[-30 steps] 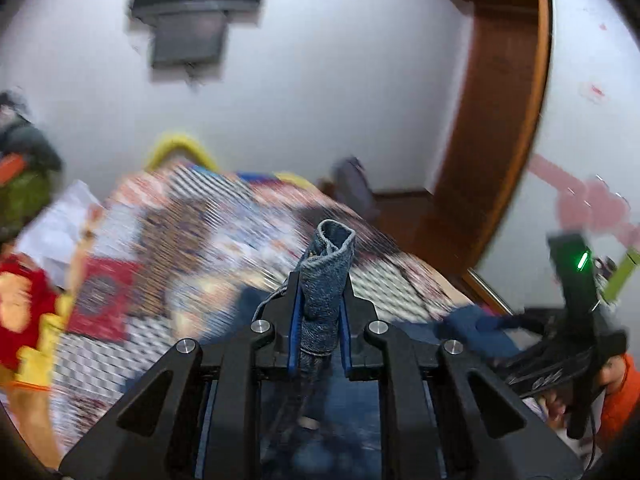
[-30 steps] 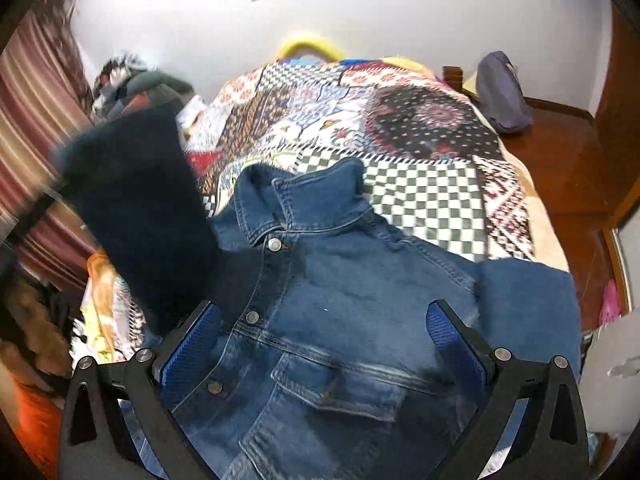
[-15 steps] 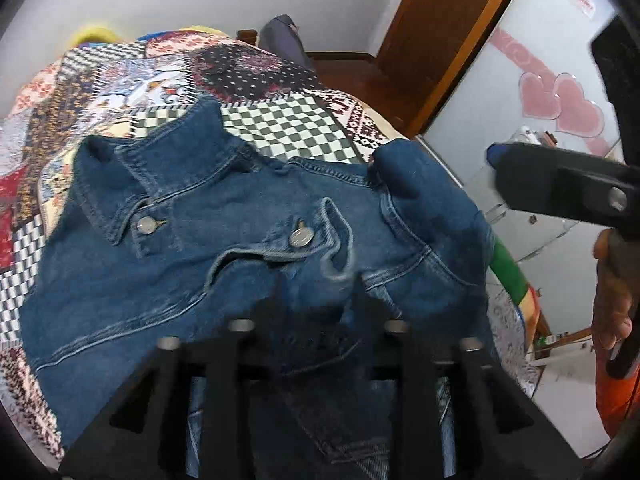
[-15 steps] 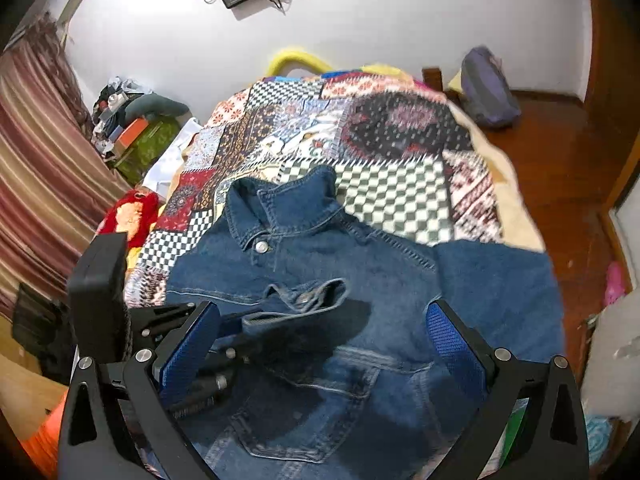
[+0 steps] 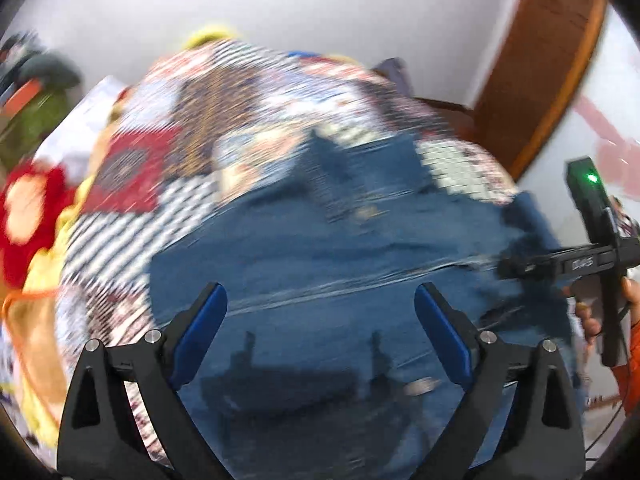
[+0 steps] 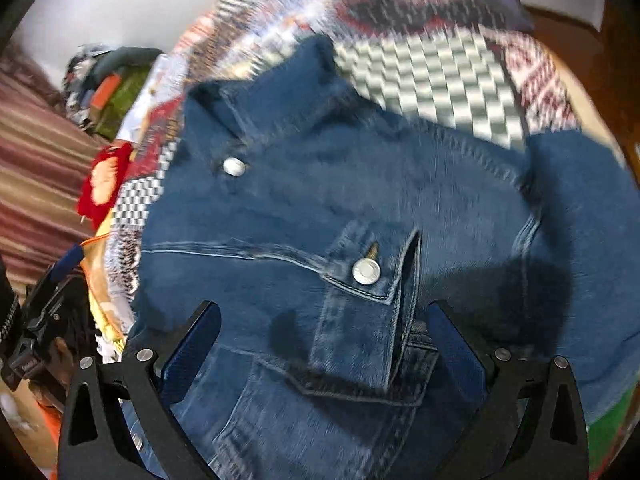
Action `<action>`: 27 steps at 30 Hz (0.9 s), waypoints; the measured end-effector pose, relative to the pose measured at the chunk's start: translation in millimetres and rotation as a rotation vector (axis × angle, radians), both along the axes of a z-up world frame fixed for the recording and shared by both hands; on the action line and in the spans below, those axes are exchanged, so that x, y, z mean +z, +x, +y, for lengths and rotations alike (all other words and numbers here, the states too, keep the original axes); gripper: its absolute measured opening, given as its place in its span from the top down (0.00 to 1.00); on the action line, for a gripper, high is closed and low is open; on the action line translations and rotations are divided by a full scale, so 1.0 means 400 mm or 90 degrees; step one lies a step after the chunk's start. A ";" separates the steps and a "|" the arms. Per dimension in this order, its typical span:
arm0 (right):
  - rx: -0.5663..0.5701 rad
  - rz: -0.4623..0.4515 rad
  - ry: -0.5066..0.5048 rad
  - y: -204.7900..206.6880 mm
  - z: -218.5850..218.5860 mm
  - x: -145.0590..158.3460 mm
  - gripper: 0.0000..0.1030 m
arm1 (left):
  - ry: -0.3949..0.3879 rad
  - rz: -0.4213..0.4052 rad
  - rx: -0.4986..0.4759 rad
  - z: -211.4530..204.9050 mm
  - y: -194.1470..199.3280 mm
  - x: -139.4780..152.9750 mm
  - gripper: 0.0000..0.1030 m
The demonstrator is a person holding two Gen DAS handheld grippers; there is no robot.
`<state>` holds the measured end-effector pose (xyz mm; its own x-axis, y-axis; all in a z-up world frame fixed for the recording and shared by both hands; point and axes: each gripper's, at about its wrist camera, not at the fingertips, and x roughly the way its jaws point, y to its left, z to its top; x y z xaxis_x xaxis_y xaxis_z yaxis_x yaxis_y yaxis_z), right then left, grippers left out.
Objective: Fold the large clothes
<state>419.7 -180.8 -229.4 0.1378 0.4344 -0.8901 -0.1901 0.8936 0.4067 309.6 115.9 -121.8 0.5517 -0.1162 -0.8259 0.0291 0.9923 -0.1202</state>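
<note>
A striped curtain point(image 6: 28, 184) hangs at the left beside a clutter pile point(image 6: 112, 88), then comes the patchwork bedspread point(image 6: 432, 68) bearing the denim jacket point(image 6: 320, 208) (blurred), and a wooden door point(image 5: 536, 60) at the right. The left gripper point(image 5: 320, 340) has just been opening and stands wide with nothing between its fingers; the right gripper point(image 6: 320, 352) is wide apart too, empty above the jacket.

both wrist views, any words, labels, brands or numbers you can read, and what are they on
None can be read.
Pale lettering on the right gripper's black body, seen in the left wrist view: too blurred to read.
Denim jacket and its metal buttons: no legible text.
Patchwork quilt: patterns only, blurred.
</note>
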 end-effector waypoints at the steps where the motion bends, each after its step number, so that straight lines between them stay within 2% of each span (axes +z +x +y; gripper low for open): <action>1: -0.003 0.010 -0.003 0.007 0.002 -0.018 0.00 | 0.004 0.009 0.017 0.035 -0.005 -0.018 0.08; 6: -0.010 0.043 -0.051 0.045 0.042 -0.110 0.04 | 0.033 0.053 0.124 0.185 -0.037 -0.111 0.08; 8: 0.001 0.016 -0.069 0.048 0.063 -0.109 0.08 | 0.015 0.069 0.152 0.231 -0.053 -0.141 0.08; 9: 0.017 -0.007 -0.077 0.044 0.078 -0.103 0.23 | 0.006 0.073 0.164 0.250 -0.064 -0.150 0.08; 11: 0.038 -0.025 -0.102 0.042 0.103 -0.095 0.34 | -0.001 0.075 0.180 0.277 -0.077 -0.161 0.08; 12: 0.046 -0.034 -0.106 0.038 0.110 -0.091 0.46 | 0.002 0.075 0.186 0.287 -0.081 -0.162 0.08; 14: 0.064 -0.051 -0.099 0.033 0.123 -0.076 0.58 | 0.007 0.069 0.193 0.297 -0.087 -0.158 0.08; 15: 0.070 -0.061 -0.100 0.031 0.128 -0.064 0.60 | 0.005 0.067 0.193 0.302 -0.087 -0.157 0.08; 20: 0.079 -0.160 -0.116 0.019 0.150 0.035 0.62 | -0.015 0.067 0.179 0.292 -0.066 -0.153 0.08; 27: 0.085 -0.279 -0.130 -0.017 0.147 0.184 0.62 | -0.011 0.071 0.121 0.204 -0.033 -0.162 0.08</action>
